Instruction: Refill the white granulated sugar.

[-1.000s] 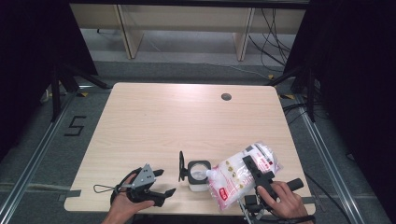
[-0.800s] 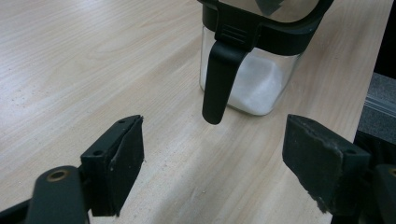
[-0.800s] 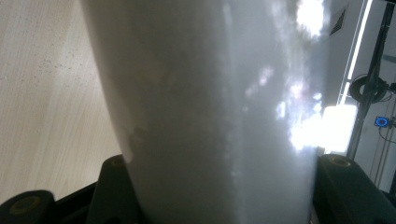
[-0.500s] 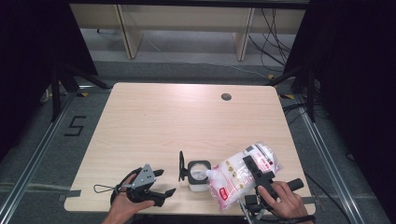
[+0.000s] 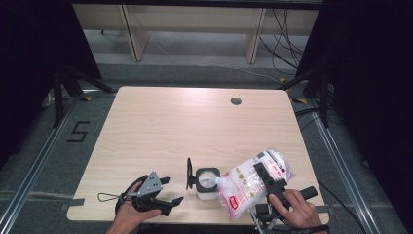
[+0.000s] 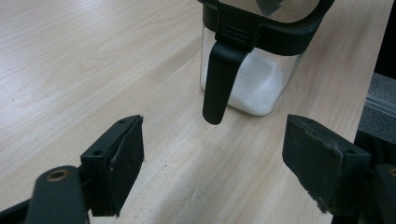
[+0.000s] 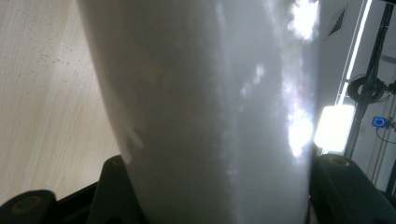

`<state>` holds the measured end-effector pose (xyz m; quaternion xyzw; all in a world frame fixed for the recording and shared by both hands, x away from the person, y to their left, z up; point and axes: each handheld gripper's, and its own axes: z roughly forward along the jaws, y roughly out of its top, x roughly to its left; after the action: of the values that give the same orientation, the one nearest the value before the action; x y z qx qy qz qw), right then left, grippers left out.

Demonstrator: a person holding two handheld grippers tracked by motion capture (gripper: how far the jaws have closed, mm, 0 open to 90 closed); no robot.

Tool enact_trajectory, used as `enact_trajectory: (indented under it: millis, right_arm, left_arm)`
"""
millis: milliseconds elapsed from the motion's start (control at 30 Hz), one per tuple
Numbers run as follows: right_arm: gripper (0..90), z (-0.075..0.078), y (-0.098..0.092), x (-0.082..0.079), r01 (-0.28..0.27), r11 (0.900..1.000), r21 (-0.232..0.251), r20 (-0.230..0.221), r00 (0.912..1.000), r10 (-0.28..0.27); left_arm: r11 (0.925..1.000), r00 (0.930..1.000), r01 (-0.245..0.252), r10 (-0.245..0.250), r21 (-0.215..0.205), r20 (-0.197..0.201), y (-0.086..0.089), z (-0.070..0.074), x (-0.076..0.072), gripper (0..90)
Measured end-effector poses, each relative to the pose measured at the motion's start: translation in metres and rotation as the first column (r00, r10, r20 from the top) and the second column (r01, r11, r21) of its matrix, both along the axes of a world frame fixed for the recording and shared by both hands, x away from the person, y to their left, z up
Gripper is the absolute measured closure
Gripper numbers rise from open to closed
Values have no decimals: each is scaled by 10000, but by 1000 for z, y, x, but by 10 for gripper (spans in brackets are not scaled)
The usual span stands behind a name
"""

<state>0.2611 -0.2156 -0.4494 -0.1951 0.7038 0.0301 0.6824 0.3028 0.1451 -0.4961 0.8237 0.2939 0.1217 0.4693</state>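
Note:
A square glass jar (image 5: 205, 183) with a black rim stands near the table's front edge, its black lid (image 5: 189, 173) swung open to the left. In the left gripper view the jar (image 6: 261, 79) holds a low layer of white grains behind a hanging black clasp (image 6: 219, 74). My right gripper (image 5: 267, 179) is shut on a clear bag of white grains (image 5: 243, 183) with red print. The bag is tilted, its lower corner at the jar's mouth. Up close, the bag (image 7: 210, 102) bulges between the right gripper (image 7: 215, 186) jaws. My left gripper (image 5: 171, 191) rests open left of the jar, and its jaws (image 6: 212, 158) hold nothing.
The wooden table (image 5: 160, 126) has a round cable hole (image 5: 236, 101) at the back right. The table's front edge runs just under both hands. A shelf frame (image 5: 195, 29) and loose cables (image 5: 282, 39) lie on the floor beyond.

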Motion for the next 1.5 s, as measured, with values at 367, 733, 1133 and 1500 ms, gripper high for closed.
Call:
enact_trajectory:
  millis: [367, 733, 1133, 1500]
  right_arm:
    - [482, 3, 1, -1, 83, 9998, -164, -20, 10000, -83]
    - [484, 1, -1, 0, 8, 9998, 174, -64, 10000, -7]
    - [485, 2, 0, 0, -153, 9998, -89, 112, 9998, 153]
    - [485, -1, -2, -1, 159, 9993, 337, -110, 9998, -155]
  left_arm:
    - [10000, 9999, 49, -49, 46, 97, 0, 0, 0, 203]
    - [10000, 10000, 44, -44, 25, 80, 0, 0, 0, 203]
    - [9999, 9999, 130, -130, -3, 37, 0, 0, 1, 203]
    - [9998, 9997, 202, -203, 53, 144, 0, -1, 2, 203]
